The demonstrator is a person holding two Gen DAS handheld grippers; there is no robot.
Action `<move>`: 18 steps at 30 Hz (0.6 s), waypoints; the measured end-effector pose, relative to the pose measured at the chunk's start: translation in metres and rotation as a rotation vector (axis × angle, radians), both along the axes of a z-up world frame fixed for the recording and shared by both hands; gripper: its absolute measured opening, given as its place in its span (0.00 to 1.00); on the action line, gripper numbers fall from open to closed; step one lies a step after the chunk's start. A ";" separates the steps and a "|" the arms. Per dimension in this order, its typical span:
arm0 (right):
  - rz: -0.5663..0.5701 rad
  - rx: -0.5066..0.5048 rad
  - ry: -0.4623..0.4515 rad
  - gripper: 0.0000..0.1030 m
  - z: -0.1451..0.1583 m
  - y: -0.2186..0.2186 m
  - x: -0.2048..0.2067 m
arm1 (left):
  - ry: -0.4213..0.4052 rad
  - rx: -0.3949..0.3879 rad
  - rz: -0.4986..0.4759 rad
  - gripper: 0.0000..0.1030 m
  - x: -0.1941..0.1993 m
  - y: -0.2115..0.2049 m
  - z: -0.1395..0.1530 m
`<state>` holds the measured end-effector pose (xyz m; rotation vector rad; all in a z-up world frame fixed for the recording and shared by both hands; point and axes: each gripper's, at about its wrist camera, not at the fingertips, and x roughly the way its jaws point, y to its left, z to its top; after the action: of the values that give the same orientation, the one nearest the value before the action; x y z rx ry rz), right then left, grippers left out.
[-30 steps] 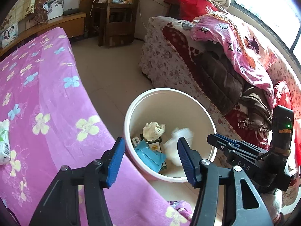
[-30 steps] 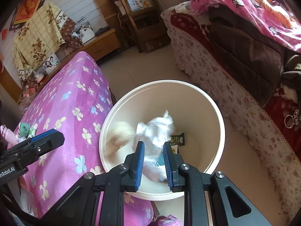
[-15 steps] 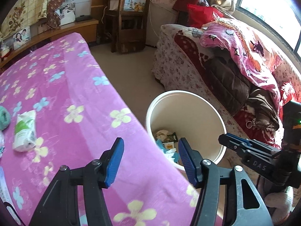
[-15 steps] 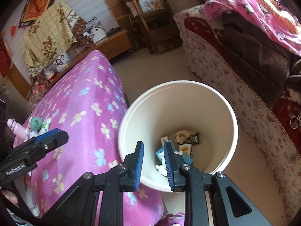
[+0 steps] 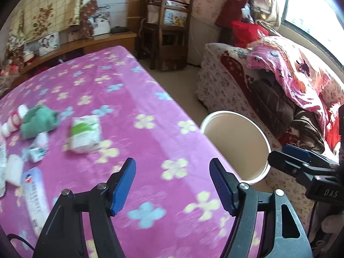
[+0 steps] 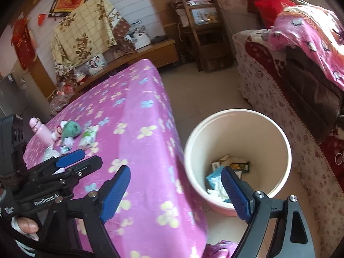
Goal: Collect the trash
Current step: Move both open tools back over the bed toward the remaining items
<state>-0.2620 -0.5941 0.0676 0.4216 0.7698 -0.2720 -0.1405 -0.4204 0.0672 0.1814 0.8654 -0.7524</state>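
A cream bin (image 6: 237, 150) stands on the floor beside the pink flowered table (image 5: 133, 133); its rim also shows in the left wrist view (image 5: 236, 144). Tissue and cartons (image 6: 223, 178) lie in its bottom. On the table lie a green-and-white tissue pack (image 5: 86, 133), small wrappers (image 5: 36, 150) and a white barcoded packet (image 5: 34, 197). My left gripper (image 5: 173, 185) is open and empty above the table, right of the litter. My right gripper (image 6: 176, 191) is open and empty above the table's edge and the bin.
A green cloth (image 5: 38, 122) and a small pink-and-white bottle (image 5: 13, 122) lie at the table's left; a pink bottle (image 6: 40, 131) stands nearby. A sofa (image 5: 279, 90) heaped with blankets runs along the right. A wooden chair (image 5: 169, 43) stands behind.
The right gripper let a white tissue drop into the bin and opened wide. Both grippers swung left from the bin toward the table, and the litter on it came into view.
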 end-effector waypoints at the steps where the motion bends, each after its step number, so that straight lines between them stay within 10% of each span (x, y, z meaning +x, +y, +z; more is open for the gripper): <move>1: 0.007 -0.006 0.004 0.86 0.002 0.006 0.002 | 0.000 -0.001 0.015 0.69 0.002 0.009 0.002; 18: 0.267 -0.021 0.079 0.86 0.000 0.133 0.070 | 0.005 0.017 0.322 0.69 0.054 0.191 0.008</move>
<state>-0.1919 -0.4615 0.0676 0.2852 0.8896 -0.0471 -0.0861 -0.2296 0.0750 0.0529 0.8806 -0.4450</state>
